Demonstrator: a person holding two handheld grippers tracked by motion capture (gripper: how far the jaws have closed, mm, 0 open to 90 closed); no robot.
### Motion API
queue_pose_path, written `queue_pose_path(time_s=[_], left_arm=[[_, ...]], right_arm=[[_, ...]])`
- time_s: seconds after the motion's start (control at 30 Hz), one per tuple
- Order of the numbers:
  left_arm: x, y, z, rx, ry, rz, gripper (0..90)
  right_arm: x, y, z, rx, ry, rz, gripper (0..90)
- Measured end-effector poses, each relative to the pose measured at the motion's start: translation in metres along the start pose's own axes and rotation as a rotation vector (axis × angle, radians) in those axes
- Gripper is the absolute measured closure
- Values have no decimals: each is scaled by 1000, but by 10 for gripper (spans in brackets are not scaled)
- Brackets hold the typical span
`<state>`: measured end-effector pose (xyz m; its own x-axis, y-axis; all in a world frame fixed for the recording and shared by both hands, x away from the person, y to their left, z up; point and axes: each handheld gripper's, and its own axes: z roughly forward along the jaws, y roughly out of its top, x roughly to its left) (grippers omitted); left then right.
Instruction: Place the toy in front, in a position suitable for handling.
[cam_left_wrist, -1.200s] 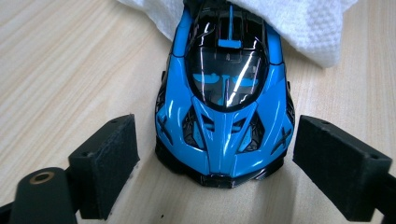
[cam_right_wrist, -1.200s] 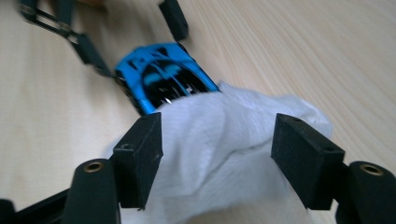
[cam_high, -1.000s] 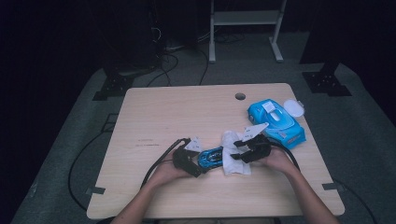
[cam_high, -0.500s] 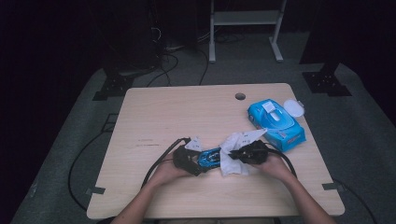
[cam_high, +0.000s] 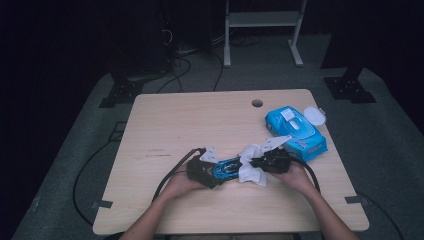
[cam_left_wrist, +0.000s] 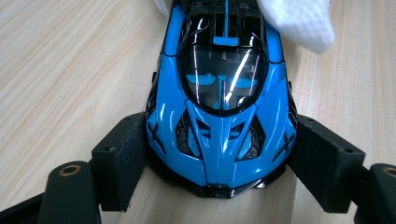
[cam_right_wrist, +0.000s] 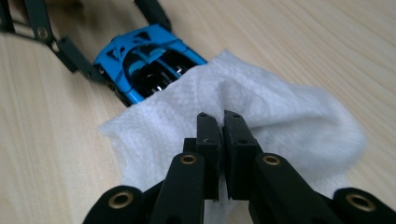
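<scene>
A glossy blue toy car lies on the wooden table, nose toward my left gripper. The left jaws have just been closing, and their pads press both sides of the car's nose. From above, the car lies between the left gripper and the right gripper. My right gripper is shut on a white wipe, which drapes over the rear of the car. An edge of that wipe covers the car's tail.
A blue pack of wipes with its white lid flipped open lies just beyond the right hand. A cable hole sits near the table's far edge. Black cables trail off the left front. A dark floor and a stand lie beyond.
The right gripper has edged left toward the car, and the wipe now bunches against the car's rear. The left hand and the car have stayed put.
</scene>
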<state>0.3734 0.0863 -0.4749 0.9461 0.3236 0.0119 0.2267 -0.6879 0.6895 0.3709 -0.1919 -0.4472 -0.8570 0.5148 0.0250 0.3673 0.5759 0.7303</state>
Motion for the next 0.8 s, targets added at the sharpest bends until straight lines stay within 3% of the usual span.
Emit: queue_pose_path(time_s=[0.03, 0.17, 0.2, 0.3, 0.4, 0.47, 0.5, 0.63, 0.77, 0.8], left_arm=[[0, 1, 0, 3, -1, 0, 235], [0, 1, 0, 4, 0, 1, 235], [0, 1, 0, 4, -1, -1, 236], [1, 0, 0, 2, -6, -2, 236], [0, 0, 0, 0, -3, 0, 235], [0, 0, 0, -2, -4, 1, 235], [1, 0, 0, -3, -4, 0, 236], [1, 1, 1, -1, -3, 5, 236], [0, 1, 1, -2, -3, 0, 236], [1, 1, 0, 0, -4, -2, 236]], right_arm=[[4, 1, -1, 9, -24, -23, 851], [24, 10, 15, -3, -5, -66, 852], [29, 13, 19, -6, 18, -71, 852], [37, 20, 25, 2, 40, -95, 848], [30, 17, 21, 10, 46, -72, 807], [22, 14, 15, 18, 39, -42, 644], [20, 14, 11, 17, 17, -54, 614], [15, 17, 5, -94, 24, -42, 463], [18, 20, 25, -63, -10, -35, 479], [18, 20, 31, -66, 12, -18, 532]])
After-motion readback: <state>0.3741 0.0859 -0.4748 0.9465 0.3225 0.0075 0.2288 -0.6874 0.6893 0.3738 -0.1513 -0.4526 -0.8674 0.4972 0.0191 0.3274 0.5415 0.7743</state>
